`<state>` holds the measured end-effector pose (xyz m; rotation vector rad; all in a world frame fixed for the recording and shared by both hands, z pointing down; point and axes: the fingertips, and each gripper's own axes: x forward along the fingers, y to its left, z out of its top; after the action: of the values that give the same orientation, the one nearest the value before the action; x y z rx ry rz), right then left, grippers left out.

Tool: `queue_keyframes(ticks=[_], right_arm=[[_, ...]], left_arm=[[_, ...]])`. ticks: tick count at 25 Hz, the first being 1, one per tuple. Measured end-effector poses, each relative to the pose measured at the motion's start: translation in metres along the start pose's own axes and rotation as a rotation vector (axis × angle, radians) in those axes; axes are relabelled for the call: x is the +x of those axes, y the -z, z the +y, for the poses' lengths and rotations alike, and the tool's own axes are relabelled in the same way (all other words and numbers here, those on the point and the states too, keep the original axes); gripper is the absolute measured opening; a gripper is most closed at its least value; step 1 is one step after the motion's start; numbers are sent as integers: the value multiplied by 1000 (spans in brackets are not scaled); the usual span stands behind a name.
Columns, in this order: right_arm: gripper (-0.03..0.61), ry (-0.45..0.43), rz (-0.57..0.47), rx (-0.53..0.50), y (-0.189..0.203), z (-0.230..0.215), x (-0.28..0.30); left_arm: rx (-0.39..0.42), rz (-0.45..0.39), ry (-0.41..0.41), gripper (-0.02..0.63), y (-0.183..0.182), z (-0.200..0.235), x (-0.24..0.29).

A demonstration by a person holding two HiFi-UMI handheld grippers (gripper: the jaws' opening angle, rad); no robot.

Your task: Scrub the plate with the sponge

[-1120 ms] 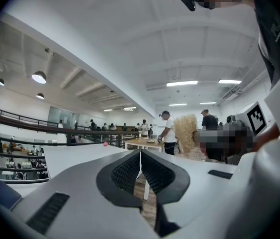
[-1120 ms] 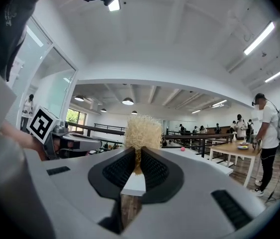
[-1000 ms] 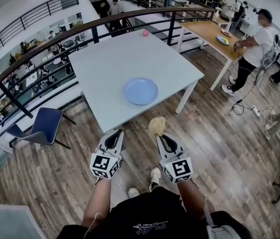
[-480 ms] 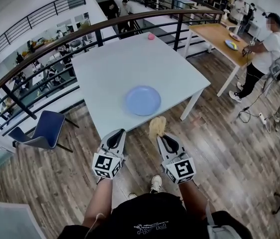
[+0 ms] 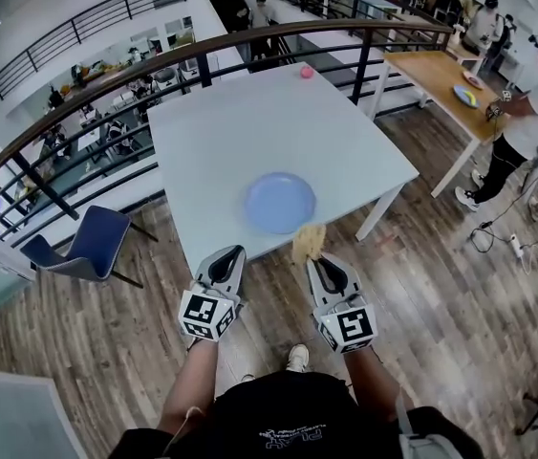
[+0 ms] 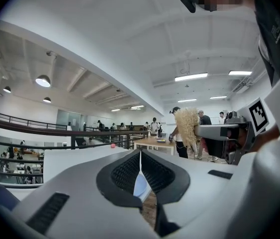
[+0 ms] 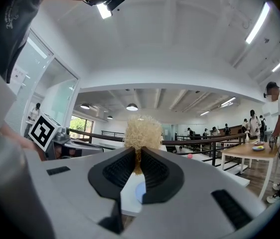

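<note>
A pale blue plate (image 5: pixel 279 202) lies near the front edge of the white table (image 5: pixel 249 132); a sliver of the plate (image 6: pixel 140 183) shows between the jaws in the left gripper view, and the plate (image 7: pixel 139 193) shows low in the right gripper view. My right gripper (image 5: pixel 318 261) is shut on a straw-coloured fibrous sponge (image 5: pixel 309 241), which hangs just off the table edge beside the plate. The same sponge (image 7: pixel 142 132) sticks up out of the jaws, and the sponge (image 6: pixel 187 126) appears at the right in the left gripper view. My left gripper (image 5: pixel 225 260) is shut and empty, short of the table.
A small pink ball (image 5: pixel 306 72) lies at the table's far edge by the dark railing (image 5: pixel 202 51). A blue chair (image 5: pixel 89 243) stands left. A wooden table (image 5: pixel 450 79) with a person (image 5: pixel 536 113) beside it is at the right. Wooden floor lies underfoot.
Both grippers and the view have come closer to the table. The sponge now reaches the table's front edge near the plate. Both jaws stay as they were.
</note>
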<state>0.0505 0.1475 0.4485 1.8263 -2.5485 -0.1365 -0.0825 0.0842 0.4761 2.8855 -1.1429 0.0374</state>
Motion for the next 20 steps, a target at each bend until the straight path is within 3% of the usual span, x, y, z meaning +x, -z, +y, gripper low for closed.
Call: queue_keyframes(ticks=[7, 20], right_arm=[[44, -3, -21, 42, 6, -36, 17], [44, -108, -30, 92, 12, -60, 37]], left_arm=[[50, 24, -2, 18, 3, -19, 33], [26, 31, -79, 18, 1, -23, 56]])
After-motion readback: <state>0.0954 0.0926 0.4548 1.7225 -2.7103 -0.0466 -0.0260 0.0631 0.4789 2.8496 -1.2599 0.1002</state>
